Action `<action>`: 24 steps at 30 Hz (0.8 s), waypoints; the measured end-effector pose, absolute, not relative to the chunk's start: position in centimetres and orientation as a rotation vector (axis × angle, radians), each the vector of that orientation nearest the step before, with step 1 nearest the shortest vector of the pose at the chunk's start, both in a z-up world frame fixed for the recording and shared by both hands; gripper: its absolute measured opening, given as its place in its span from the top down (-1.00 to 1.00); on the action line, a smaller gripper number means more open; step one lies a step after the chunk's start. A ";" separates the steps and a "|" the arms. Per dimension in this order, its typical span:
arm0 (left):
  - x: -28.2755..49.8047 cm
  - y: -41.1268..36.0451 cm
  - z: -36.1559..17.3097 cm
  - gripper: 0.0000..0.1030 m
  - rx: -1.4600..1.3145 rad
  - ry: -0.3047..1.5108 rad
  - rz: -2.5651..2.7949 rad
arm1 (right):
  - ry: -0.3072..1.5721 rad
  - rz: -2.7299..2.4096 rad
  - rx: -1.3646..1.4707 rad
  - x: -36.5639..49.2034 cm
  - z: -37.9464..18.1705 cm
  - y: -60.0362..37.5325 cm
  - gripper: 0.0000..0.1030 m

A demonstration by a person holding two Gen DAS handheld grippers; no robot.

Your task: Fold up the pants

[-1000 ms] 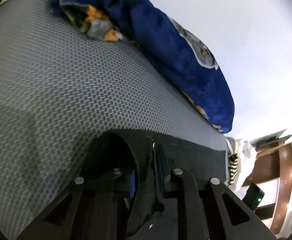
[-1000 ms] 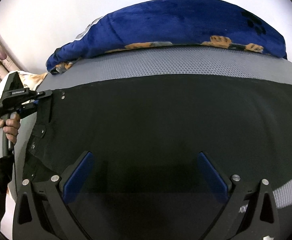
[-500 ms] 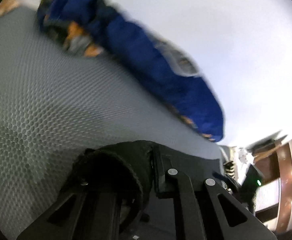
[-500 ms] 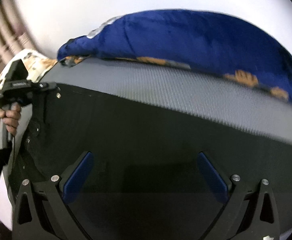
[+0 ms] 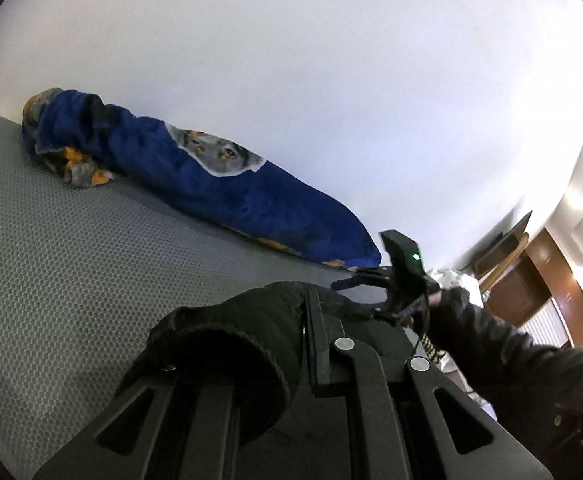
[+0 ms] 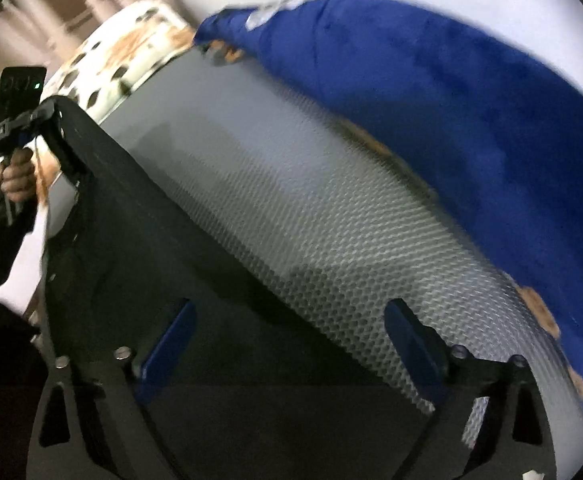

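Observation:
The black pants (image 6: 139,248) lie on a grey honeycomb mattress (image 6: 331,208), with one edge lifted. My left gripper (image 5: 307,312) is shut on the pants' waistband (image 5: 243,336), which bunches over its left finger. In the right wrist view the left gripper (image 6: 51,120) holds that corner raised at the far left. My right gripper (image 6: 287,340) is open, its blue pads (image 6: 407,332) wide apart over the pants' near part, holding nothing. It also shows in the left wrist view (image 5: 371,280), open, just beyond the raised cloth.
A blue plush blanket (image 5: 227,188) lies rolled along the white wall at the mattress's far edge, also in the right wrist view (image 6: 451,112). A patterned pillow (image 6: 131,48) sits at the bed's end. Wooden furniture (image 5: 531,280) stands beyond the bed.
My left gripper has lifted the waistband corner up off the mattress and tilted upward. The right gripper has swung and tilted, staying open; the pants' far edge has pulled back, baring more mattress.

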State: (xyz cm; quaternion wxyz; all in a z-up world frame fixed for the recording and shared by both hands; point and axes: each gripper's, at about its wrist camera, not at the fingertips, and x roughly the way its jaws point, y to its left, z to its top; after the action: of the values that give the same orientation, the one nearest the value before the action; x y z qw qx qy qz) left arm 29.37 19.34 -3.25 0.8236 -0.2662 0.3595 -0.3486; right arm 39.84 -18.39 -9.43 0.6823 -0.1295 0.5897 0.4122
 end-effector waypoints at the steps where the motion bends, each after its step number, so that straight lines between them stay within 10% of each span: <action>1: 29.3 19.2 -3.1 0.81 -0.561 0.764 -0.738 | 1.343 0.952 -0.299 40.1 -9.8 -18.4 -0.62; 13: 30.5 18.9 -4.0 0.81 -0.549 0.793 -0.666 | 1.460 0.922 -0.377 39.9 -12.5 -22.3 0.61; 24: 31.0 18.8 -4.5 0.81 -0.545 0.808 -0.621 | 1.208 0.626 -0.452 33.8 -8.0 -22.6 0.85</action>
State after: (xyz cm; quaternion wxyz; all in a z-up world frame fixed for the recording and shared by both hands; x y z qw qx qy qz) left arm 30.96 18.81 -4.54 0.8378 -0.2576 0.3817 -0.2935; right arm 33.84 -22.61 -7.98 0.7539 -0.2071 0.5535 0.2870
